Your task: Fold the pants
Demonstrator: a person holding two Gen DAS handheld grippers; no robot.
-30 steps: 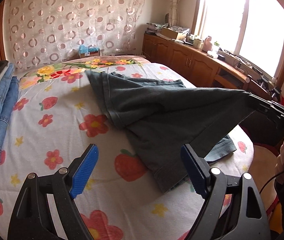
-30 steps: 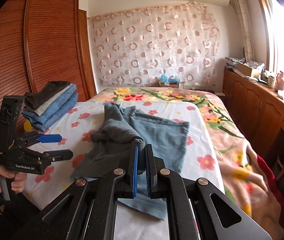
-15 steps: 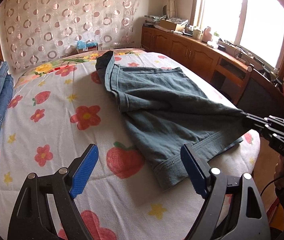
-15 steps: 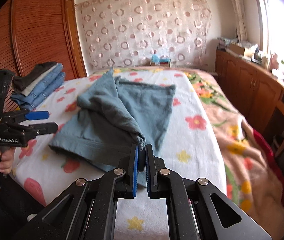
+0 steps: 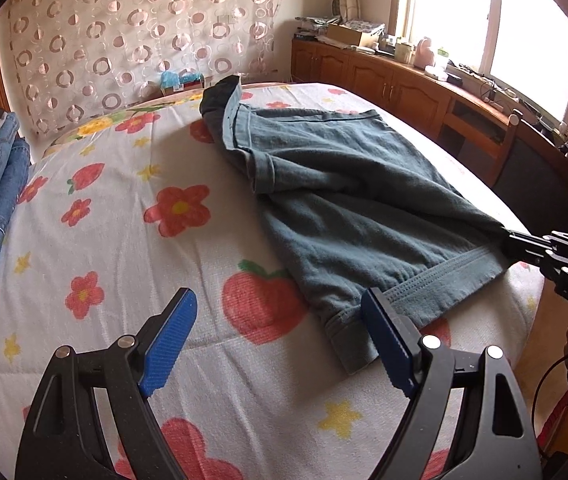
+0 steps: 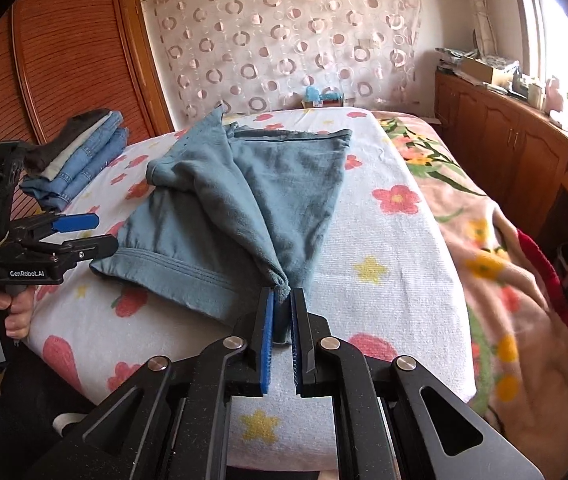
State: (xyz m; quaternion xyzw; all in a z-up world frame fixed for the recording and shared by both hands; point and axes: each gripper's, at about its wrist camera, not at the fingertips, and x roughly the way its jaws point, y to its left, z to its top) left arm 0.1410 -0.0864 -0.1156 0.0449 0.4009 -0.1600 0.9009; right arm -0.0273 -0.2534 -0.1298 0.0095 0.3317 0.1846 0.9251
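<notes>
Released, the left gripper (image 5: 276,336) hangs over bare bedsheet (image 5: 104,248) low in its frame, jaws wide beside the pants' (image 5: 364,208) waistband edge. Farther right, the right gripper (image 6: 282,312) clenches a bunched corner of the pants near the mattress edge.

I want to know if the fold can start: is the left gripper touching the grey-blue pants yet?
Apart. The right wrist view shows the left gripper open, a strip of sheet before the pants.

Pants (image 5: 348,208) matt fleecy cloth; wardrobe (image 6: 64,60) ribbed wood, perhaps varnished.
</notes>
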